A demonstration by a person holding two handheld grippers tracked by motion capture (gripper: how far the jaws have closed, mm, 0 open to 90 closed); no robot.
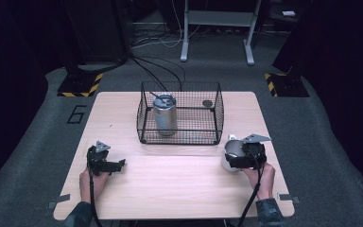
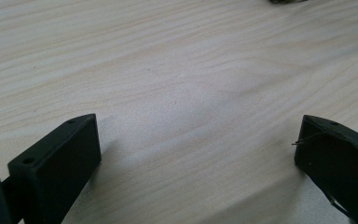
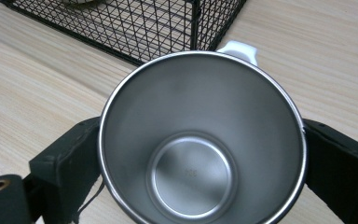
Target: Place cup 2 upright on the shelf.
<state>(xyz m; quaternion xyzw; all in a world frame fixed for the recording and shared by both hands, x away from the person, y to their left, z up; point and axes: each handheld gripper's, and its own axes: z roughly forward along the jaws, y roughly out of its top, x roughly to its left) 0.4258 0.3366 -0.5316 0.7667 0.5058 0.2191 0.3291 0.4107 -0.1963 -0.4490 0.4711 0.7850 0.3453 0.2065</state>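
Observation:
A steel mug [image 1: 231, 150] with a white handle [image 3: 237, 48] stands on the wooden table [image 1: 170, 184] at the right, just in front of the wire basket. My right gripper [image 1: 238, 160] is shut on the mug [image 3: 191, 172], one black jaw pressed against each side, and the mug is empty. My left gripper [image 1: 117, 165] rests low over the table's left front with its jaws wide open. Between the left gripper's [image 2: 198, 135] jaws lies only bare wood [image 2: 182, 70].
A black wire basket [image 1: 179, 137] sits at the table's middle back, holding an upright metal can [image 1: 165, 113] and a small dark disc [image 1: 207, 103]. The basket's near corner [image 3: 135, 23] is right behind the mug. Cables and stand legs lie on the floor beyond.

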